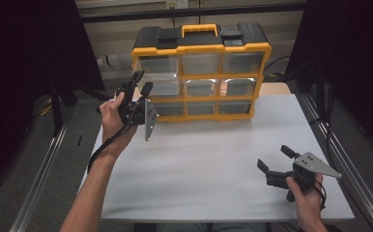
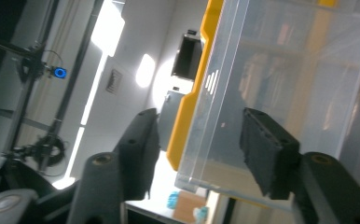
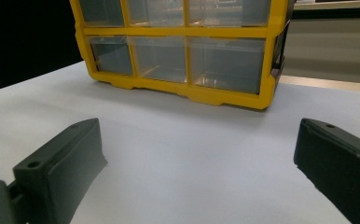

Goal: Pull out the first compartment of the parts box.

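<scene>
Right gripper (image 1: 270, 160) gapes empty above the table (image 1: 213, 169); left gripper (image 1: 141, 83) (jaws parted) straddles the clear drawer (image 2: 280, 88), pads off it

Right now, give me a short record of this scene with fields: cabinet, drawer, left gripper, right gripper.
cabinet: yellow and black drawer cabinet, upright at the far side of the table
drawer: clear drawer in the left column, pulled partly out
left gripper: jaws open, drawer corner between them, pads not pressing
right gripper: open, low over the table, holds nothing

no readable text, labels, numbers
</scene>
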A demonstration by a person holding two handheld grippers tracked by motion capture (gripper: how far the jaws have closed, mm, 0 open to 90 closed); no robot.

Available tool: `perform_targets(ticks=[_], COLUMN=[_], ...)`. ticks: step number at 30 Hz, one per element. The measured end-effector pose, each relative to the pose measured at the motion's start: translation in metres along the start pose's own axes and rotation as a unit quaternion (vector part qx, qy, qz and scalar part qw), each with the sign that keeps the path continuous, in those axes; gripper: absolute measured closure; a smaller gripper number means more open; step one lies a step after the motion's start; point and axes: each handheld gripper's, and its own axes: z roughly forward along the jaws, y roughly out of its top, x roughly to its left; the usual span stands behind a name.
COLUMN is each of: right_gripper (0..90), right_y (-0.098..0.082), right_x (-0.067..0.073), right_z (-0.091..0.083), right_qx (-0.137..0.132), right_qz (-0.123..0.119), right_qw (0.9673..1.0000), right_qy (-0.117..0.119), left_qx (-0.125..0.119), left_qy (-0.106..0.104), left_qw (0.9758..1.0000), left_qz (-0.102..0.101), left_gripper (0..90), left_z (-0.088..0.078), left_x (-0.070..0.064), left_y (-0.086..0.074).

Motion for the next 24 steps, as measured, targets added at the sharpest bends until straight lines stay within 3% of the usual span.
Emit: perform_targets(ticks=[1,2,3,4,6,7,8,9,10,12,13,14,16,17,19,20,21,22,23,24], right_gripper=[1.0,1.0,1.1,1.1,1.2,1.1,1.1,1.1,1.1,1.1,1.1,1.1,1.1,1.1,1.1,1.1,1.1,1.1,1.1,1.1], right_y=[0.000,0.000,0.000,0.000,0.001,0.001,0.001,0.001,0.001,0.001,0.001,0.001,0.001,0.001,0.001,0.001,0.001,0.001,0.001,0.001], right_x=[0.000,0.000,0.001,0.001,0.001,0.001,0.002,0.002,0.002,0.002,0.003,0.003,0.003,0.003,0.003,0.003,0.003,0.003,0.003,0.003], right_z=[0.000,0.000,0.000,0.000,-0.001,-0.002,-0.002,-0.003,-0.003,-0.003,-0.003,-0.003,-0.002,-0.002,-0.002,-0.002,-0.002,-0.002,-0.001,-0.001], right_qx=[0.000,0.000,0.001,0.001,0.003,0.001,0.002,0.002,0.002,0.003,0.002,0.002,0.003,0.003,0.003,0.003,0.003,0.003,0.002,0.002], right_qz=[-0.001,-0.001,-0.001,-0.001,-0.001,-0.005,-0.004,-0.003,-0.003,-0.001,-0.005,-0.005,-0.007,-0.007,-0.006,-0.006,-0.008,-0.008,-0.006,-0.006], right_qw=[1.0000,1.0000,1.0000,1.0000,1.0000,1.0000,1.0000,1.0000,1.0000,1.0000,1.0000,1.0000,1.0000,1.0000,1.0000,1.0000,1.0000,1.0000,1.0000,1.0000], right_qy=[0.000,0.000,0.000,0.000,0.000,0.000,0.000,0.000,0.000,-0.003,-0.002,-0.002,-0.002,-0.003,-0.002,-0.001,-0.001,-0.001,-0.001,-0.001], left_qx=[0.001,0.001,0.002,0.002,0.003,0.003,0.003,0.011,0.011,0.014,0.017,0.017,0.031,0.038,0.042,0.043,0.044,0.044,0.044,0.044], left_qy=[-0.005,-0.005,-0.009,-0.009,-0.010,-0.010,-0.010,-0.016,-0.016,-0.013,-0.018,-0.018,-0.016,-0.015,-0.028,-0.034,-0.042,-0.042,-0.057,-0.057], left_qw=[0.9999,0.9999,0.9988,0.9988,0.9973,0.9956,0.9956,0.9887,0.9887,0.9851,0.9793,0.9793,0.9710,0.9647,0.9494,0.9388,0.9173,0.9173,0.8955,0.8955], left_qz=[-0.014,-0.014,-0.048,-0.048,-0.073,-0.093,-0.093,-0.148,-0.148,-0.171,-0.201,-0.201,-0.236,-0.260,-0.310,-0.340,-0.394,-0.394,-0.439,-0.439], left_gripper=[41.5,38.3,31.4,28.0,25.3,18.2,15.2,9.6,8.3,8.7,8.6,8.1,8.4,8.7,6.7,6.6,6.2,6.1,5.8,5.7], left_z=[0.000,0.000,0.002,0.002,0.003,0.004,0.004,0.005,0.005,0.006,0.005,0.005,0.005,0.004,0.003,0.004,0.004,0.004,0.004,0.004], left_x=[-0.001,-0.001,-0.003,-0.003,-0.002,-0.001,-0.001,-0.002,-0.002,-0.002,0.000,0.000,0.002,0.003,0.006,0.007,0.007,0.007,0.009,0.009], left_y=[0.000,0.000,-0.001,-0.001,-0.002,-0.004,-0.004,-0.005,-0.005,-0.007,-0.008,-0.008,-0.011,-0.013,-0.017,-0.020,-0.023,-0.023,-0.027,-0.027])
